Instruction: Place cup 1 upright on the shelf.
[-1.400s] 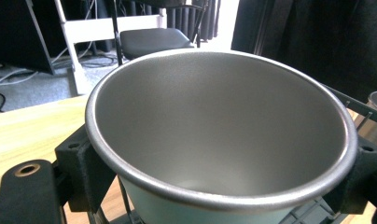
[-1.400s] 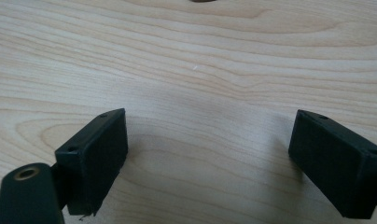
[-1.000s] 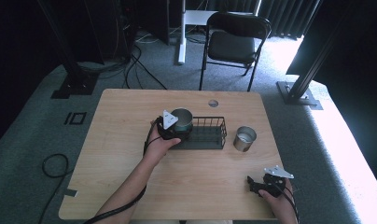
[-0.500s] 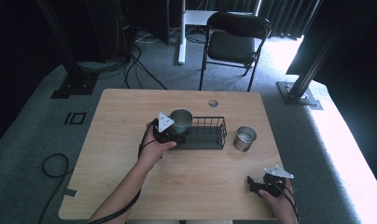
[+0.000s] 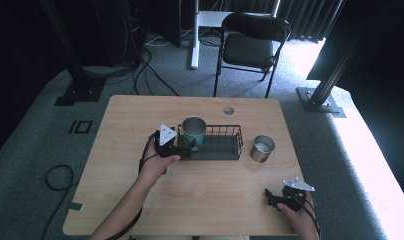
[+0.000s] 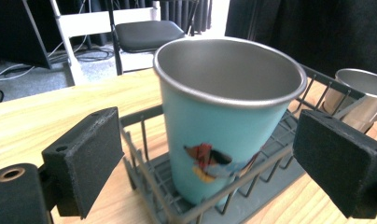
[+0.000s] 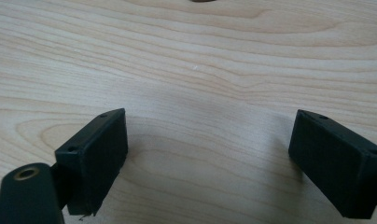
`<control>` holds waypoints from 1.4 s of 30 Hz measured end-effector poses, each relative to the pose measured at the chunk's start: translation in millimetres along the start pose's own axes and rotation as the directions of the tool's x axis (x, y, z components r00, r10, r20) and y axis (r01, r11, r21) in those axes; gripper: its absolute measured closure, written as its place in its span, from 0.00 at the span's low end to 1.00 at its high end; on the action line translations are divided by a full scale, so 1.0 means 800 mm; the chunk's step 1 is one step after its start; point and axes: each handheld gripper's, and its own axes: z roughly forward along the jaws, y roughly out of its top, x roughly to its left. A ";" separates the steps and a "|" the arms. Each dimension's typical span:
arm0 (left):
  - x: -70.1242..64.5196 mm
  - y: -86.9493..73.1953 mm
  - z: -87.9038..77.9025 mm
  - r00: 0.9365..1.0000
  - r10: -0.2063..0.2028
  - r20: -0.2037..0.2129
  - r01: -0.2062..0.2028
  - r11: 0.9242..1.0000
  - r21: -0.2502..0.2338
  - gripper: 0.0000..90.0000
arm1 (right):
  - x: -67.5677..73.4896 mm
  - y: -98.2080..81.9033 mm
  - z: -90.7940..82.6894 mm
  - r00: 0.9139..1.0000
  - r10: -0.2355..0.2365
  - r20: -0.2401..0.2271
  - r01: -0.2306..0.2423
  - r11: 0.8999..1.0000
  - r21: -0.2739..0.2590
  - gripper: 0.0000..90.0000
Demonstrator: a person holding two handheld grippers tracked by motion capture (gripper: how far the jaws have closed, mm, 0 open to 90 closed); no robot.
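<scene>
Two hand-held grippers were seen: nearest, at the table's front edge, the right gripper (image 5: 276, 198) was held low over the bare light wooden table (image 5: 130, 115) with its jaws wide apart and nothing between them. Farther in, the left gripper (image 5: 190, 145) was held with jaws spread, clear of one teal metal cup (image 6: 224, 121) standing upright in the left end of one dark wire basket (image 5: 225, 145). Just beyond the basket's right end, one plain steel cup (image 5: 262, 148) stood on the table.

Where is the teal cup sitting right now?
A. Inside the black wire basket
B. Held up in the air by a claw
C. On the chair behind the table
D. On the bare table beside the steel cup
A: the teal cup stands upright in the left end of the black wire basket, with the left claw open around it, not touching.
</scene>
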 end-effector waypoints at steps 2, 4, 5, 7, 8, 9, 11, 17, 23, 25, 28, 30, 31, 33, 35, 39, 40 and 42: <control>0.003 -0.002 -0.004 1.000 -0.001 -0.002 0.001 1.000 0.005 0.10 | 0.000 0.000 0.000 1.000 0.000 0.000 0.000 1.000 0.000 0.12; 0.006 -0.005 -0.009 1.000 -0.005 -0.010 0.005 1.000 0.006 0.10 | 0.000 0.000 0.000 1.000 0.000 0.000 0.000 1.000 0.000 0.13; 0.008 -0.007 -0.011 1.000 -0.004 -0.014 0.004 1.000 0.008 0.10 | 0.000 0.000 0.000 1.000 0.000 0.000 0.000 1.000 0.000 0.13; 0.012 -0.010 -0.015 1.000 -0.006 -0.019 0.006 1.000 0.011 0.10 | 0.000 0.000 0.000 1.000 0.000 0.000 0.000 1.000 0.000 0.13; 0.013 -0.012 -0.017 1.000 -0.008 -0.021 0.008 1.000 0.012 0.10 | 0.000 0.000 0.000 1.000 0.001 0.000 -0.001 1.000 0.000 0.13; 0.014 -0.014 -0.019 1.000 -0.005 -0.019 0.005 1.000 0.017 0.10 | 0.000 0.000 0.000 1.000 0.000 0.000 0.000 1.000 0.000 0.13; 0.017 -0.019 -0.023 1.000 -0.013 -0.022 0.014 1.000 0.019 0.10 | 0.000 0.000 0.000 1.000 0.001 0.000 -0.001 1.000 0.000 0.13; 0.032 -0.032 -0.035 0.998 -0.053 -0.035 0.055 0.998 0.039 0.10 | 0.000 0.000 0.000 1.000 0.000 0.000 0.000 1.000 0.000 0.12; 0.051 -0.047 -0.052 0.996 -0.071 -0.062 0.074 0.996 0.048 0.10 | 0.000 0.000 0.000 1.000 0.001 0.000 -0.001 1.000 0.000 0.13; 0.056 -0.051 -0.057 0.994 -0.081 -0.075 0.087 0.994 0.068 0.10 | 0.000 0.000 0.000 1.000 0.000 0.000 0.000 1.000 0.000 0.12; 0.062 -0.058 -0.064 0.991 -0.103 -0.084 0.110 0.991 0.080 0.11 | 0.000 0.000 0.000 1.000 0.000 0.000 0.000 1.000 0.000 0.12; 0.065 -0.062 -0.067 0.991 -0.106 -0.084 0.113 0.990 0.086 0.11 | 0.000 0.000 0.000 1.000 0.000 0.000 0.000 1.000 0.000 0.13; 0.066 -0.065 -0.069 0.991 -0.106 -0.086 0.114 0.989 0.089 0.11 | 0.000 0.000 0.000 1.000 0.000 0.000 0.000 1.000 0.000 0.12; 0.068 -0.070 -0.072 0.990 -0.104 -0.093 0.113 0.989 0.095 0.11 | 0.000 0.000 0.000 1.000 0.000 0.000 0.000 1.000 0.000 0.13; 0.070 -0.074 -0.075 0.990 -0.107 -0.095 0.117 0.988 0.104 0.10 | 0.000 0.000 0.000 1.000 0.000 0.000 0.000 1.000 0.000 0.12; 0.074 -0.082 -0.080 0.989 -0.111 -0.094 0.121 0.986 0.118 0.11 | 0.000 0.000 0.000 1.000 0.000 0.000 0.000 1.000 0.000 0.12; 0.075 -0.084 -0.081 0.989 -0.110 -0.094 0.121 0.985 0.122 0.11 | 0.000 0.000 0.000 1.000 0.000 0.000 0.000 1.000 0.000 0.12; 0.076 -0.088 -0.084 0.989 -0.114 -0.100 0.126 0.984 0.125 0.11 | 0.000 0.000 0.000 1.000 0.000 -0.001 0.000 1.000 0.001 0.12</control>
